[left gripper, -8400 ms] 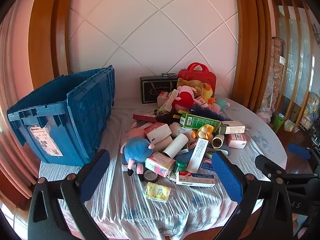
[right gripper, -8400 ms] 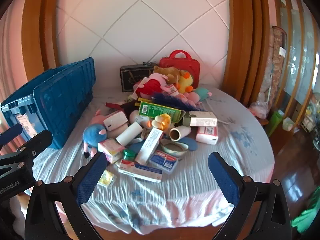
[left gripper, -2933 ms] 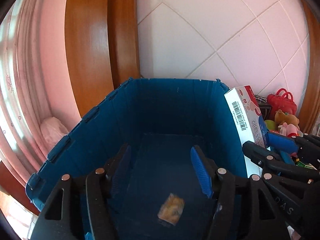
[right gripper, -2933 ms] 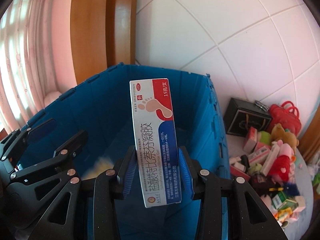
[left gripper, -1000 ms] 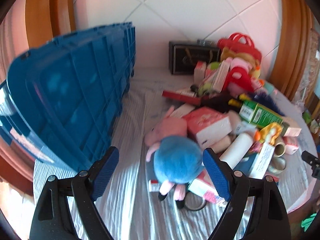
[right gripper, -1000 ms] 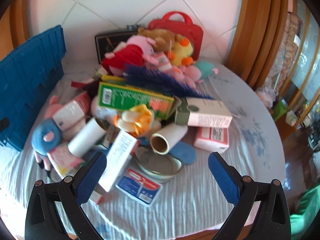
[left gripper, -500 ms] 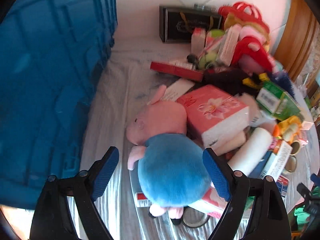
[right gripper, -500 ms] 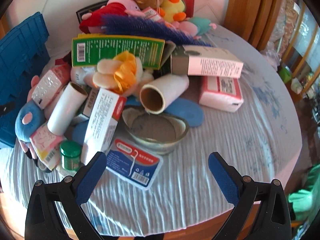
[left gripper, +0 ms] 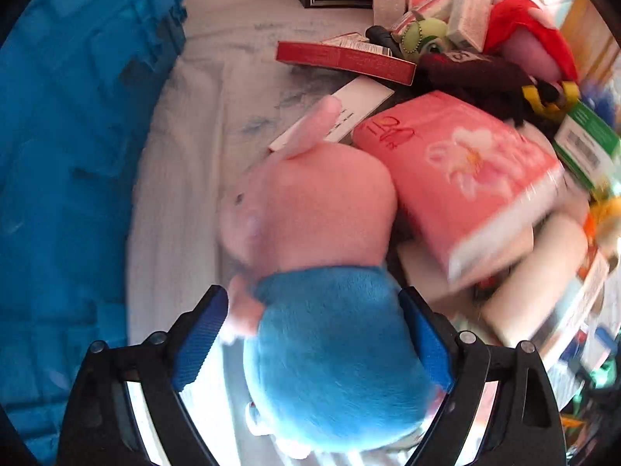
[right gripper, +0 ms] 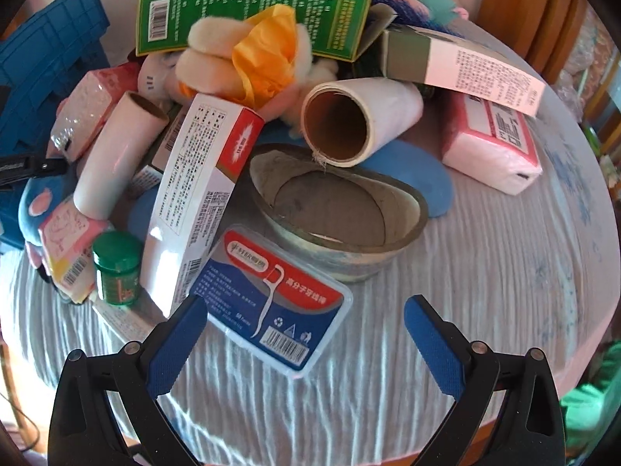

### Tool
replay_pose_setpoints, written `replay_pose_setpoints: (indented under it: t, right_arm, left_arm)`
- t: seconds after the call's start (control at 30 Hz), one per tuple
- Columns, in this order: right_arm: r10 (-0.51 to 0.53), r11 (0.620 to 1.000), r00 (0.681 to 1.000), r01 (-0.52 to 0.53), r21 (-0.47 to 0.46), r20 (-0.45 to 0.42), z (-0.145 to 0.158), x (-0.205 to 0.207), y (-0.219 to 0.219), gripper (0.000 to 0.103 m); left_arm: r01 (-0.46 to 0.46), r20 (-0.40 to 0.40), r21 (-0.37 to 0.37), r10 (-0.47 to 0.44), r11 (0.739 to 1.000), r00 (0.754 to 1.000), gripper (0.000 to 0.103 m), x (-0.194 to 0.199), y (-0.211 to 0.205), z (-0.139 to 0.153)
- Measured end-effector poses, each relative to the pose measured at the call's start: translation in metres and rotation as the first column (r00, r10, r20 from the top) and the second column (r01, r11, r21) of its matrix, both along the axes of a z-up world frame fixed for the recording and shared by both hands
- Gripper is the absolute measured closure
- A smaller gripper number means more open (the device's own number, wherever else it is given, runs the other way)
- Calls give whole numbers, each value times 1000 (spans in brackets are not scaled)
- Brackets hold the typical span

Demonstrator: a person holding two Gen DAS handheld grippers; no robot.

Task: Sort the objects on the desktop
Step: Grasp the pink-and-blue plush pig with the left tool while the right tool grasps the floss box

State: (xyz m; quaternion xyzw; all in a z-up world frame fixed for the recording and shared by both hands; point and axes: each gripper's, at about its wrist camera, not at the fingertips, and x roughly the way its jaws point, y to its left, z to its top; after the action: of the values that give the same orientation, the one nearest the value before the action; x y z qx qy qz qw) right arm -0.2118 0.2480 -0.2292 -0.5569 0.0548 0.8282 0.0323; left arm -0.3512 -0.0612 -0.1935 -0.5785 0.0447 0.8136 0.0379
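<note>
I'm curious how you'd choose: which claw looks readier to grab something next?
Probably the left claw: its opening jaws already straddle the blue-and-pink plush toy. The right claw only hovers above the blue floss-pick box.

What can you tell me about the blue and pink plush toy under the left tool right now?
The plush toy is soft, fuzzy fabric: a pink head with a pointed ear, a blue body and small pink limbs. It lies on the white cloth beside the blue crate, its head against the pink tissue pack. Its blue body sits between the left tool pads, whose jaws are opening; whether they press the fabric is unclear through the blur.
</note>
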Motion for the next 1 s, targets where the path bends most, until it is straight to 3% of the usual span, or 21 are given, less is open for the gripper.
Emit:
replay_pose_setpoints:
  t: [0.13, 0.3, 0.4, 0.5, 0.57, 0.63, 0.7, 0.87, 1.0]
  right_arm:
    - [73, 997, 997, -73, -10, -33, -7, -4, -2, 0]
    - [128, 989, 990, -132, -67, -65, -13, -8, 3, 0]
    - [161, 983, 985, -165, -74, -62, -12, -1, 4, 11]
    - [217, 976, 975, -218, -20, -38, -14, 5, -2, 13]
    - [241, 970, 970, -241, 8, -11, -24, 4, -5, 20]
    - [244, 969, 970, -244, 26, -9, -29, 3, -7, 21]
    - [235, 972, 972, -234, 34, -21, -29, 6, -6, 23]
    - [200, 980, 977, -198, 34, -80, -13, 27, 5, 25]
    - [170, 985, 975, -169, 22, -144, 13, 42, 19, 25]
  left_arm:
    - [8, -43, -23, -9, 1000, 999, 13, 21, -9, 7]
    - [-23, -7, 38, 23, 999, 1000, 13, 18, -9, -5]
    - [-51, 22, 78, 49, 996, 999, 13, 6, -6, -13]
    - [-62, 23, 70, 60, 996, 998, 13, 2, -4, -19]
    - [-63, 8, 69, 63, 996, 998, 18, 4, -3, -18]
    - [-65, -11, 72, 66, 995, 998, 28, 9, -3, -15]
    - [-63, -38, 69, 66, 996, 997, 32, 15, -3, -12]
    - [-59, -108, 30, 62, 998, 992, 34, 35, -1, 7]
    - [-54, -218, 16, 56, 998, 974, 34, 55, 0, 39]
